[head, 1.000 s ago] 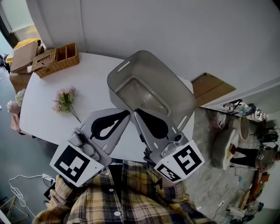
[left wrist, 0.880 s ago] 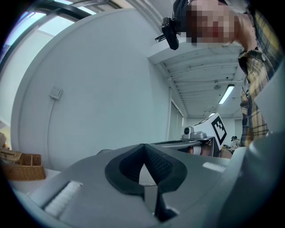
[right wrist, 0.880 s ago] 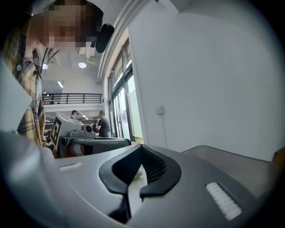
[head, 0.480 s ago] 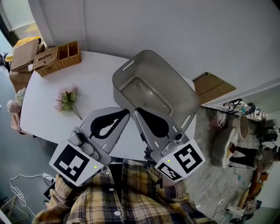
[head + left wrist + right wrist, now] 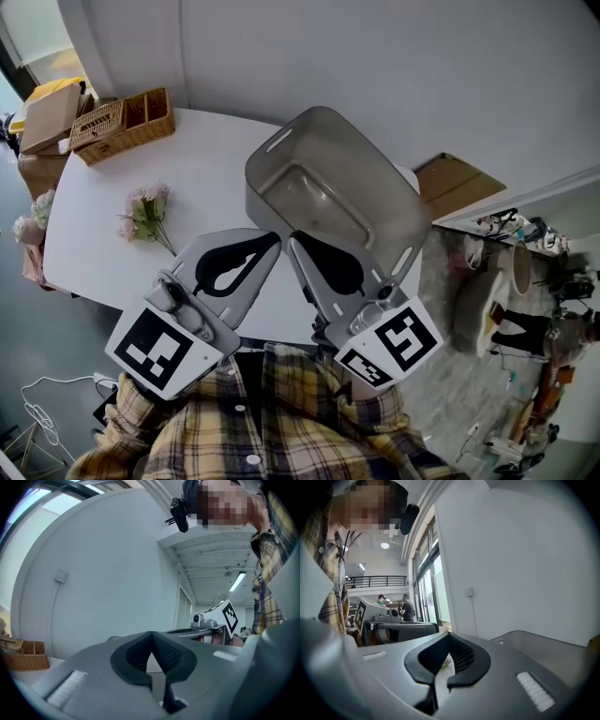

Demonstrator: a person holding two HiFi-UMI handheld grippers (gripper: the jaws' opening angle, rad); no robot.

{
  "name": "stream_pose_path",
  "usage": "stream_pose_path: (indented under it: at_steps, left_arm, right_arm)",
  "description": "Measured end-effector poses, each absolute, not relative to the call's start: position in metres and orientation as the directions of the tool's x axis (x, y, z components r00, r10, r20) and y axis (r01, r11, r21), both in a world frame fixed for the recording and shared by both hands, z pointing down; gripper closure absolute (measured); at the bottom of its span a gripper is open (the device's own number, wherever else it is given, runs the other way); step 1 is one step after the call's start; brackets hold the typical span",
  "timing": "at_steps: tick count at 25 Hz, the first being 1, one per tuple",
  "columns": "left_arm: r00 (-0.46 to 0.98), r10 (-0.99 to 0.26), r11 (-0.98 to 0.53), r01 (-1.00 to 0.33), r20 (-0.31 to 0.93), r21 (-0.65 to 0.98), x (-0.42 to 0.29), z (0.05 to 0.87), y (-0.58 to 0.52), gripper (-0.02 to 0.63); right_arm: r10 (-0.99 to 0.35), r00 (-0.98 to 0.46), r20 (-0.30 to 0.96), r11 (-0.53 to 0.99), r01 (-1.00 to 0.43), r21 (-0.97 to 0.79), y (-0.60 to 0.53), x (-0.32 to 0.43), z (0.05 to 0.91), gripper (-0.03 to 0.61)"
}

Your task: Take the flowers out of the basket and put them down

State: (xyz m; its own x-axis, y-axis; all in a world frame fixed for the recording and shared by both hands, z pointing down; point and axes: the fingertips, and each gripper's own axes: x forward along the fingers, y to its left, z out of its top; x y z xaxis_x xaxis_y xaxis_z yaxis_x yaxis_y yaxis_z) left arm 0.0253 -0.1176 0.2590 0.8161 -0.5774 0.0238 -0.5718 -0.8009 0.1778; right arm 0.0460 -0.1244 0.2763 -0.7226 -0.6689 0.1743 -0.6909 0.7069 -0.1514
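Already out of the grey basket [image 5: 305,202] and down on the counter [image 5: 206,169]: flowers [image 5: 141,214], lying well off to the left of the left tongs [image 5: 270,242], touched by neither pair. Just ahead of both tongs, basket bare inside as far as can be seen. Left tongs clenched on nothing; right tongs [image 5: 296,244] clenched too, empty. By the look of it, done with the task proper; left to do, at most, drawing the tongs back.
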Motion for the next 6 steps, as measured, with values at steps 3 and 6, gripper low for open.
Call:
stream_pose_path:
  at_steps: [3,6]
  left_arm:
    - [0.821,-0.570,-0.806,-0.565,0.024,0.176,0.0268,0.2572,-0.1181,0.601]
    - [0.823,-0.567,-0.808,-0.562,0.026,0.178,0.0280,0.2549,-0.1211,0.601]
  right_arm:
    - [-0.665,-0.724,0.184,0.709,-0.689,-0.148,-0.1239,0.0465,0.2760,0.574]
    - [-0.664,-0.724,0.186,0.710,-0.689,-0.144,-0.1264,0.0477,0.2736,0.574]
